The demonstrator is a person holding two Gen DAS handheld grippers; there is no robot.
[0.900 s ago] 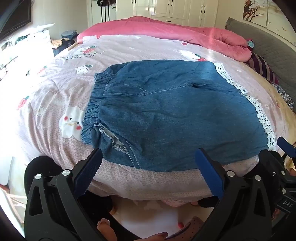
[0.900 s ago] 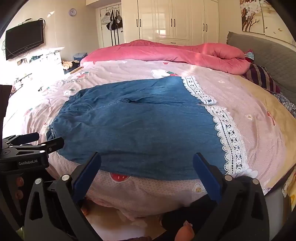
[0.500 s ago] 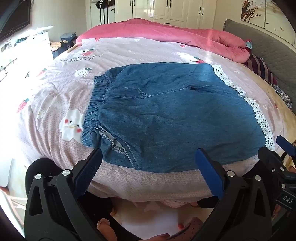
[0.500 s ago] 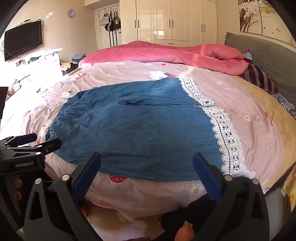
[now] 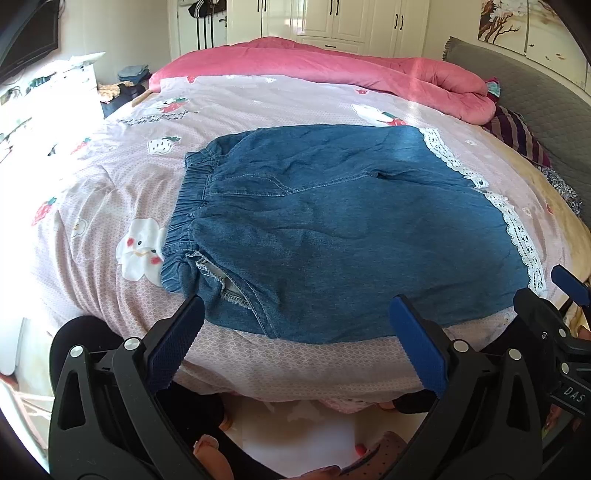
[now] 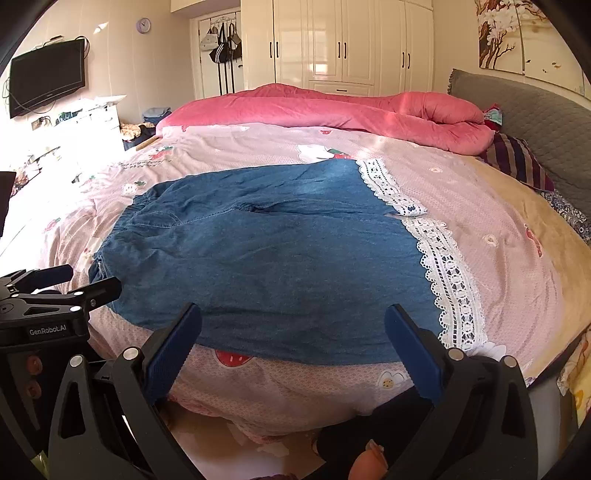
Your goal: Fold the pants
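Pants (image 5: 332, 229) lay flat on bed (image 5: 110, 177), long axis left-right: waistband left, lace hems right. Your left tongs (image 5: 295, 332) nearer waistband, right tongs (image 6: 291, 332) nearer hems; both gaped wide, empty, short of near edge.

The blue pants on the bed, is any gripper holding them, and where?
Nothing is held. The left gripper and right gripper are both open, short of the pants, which lie flat on the bed.

Count: one pair of denim pants (image 5: 332, 229), one bed (image 5: 280, 373), one pink quilt (image 6: 332, 110), one striped pillow (image 6: 517, 162), one television (image 6: 46, 79), one wall clock (image 6: 143, 25), two grippers: left gripper (image 5: 295, 347), right gripper (image 6: 293, 347).
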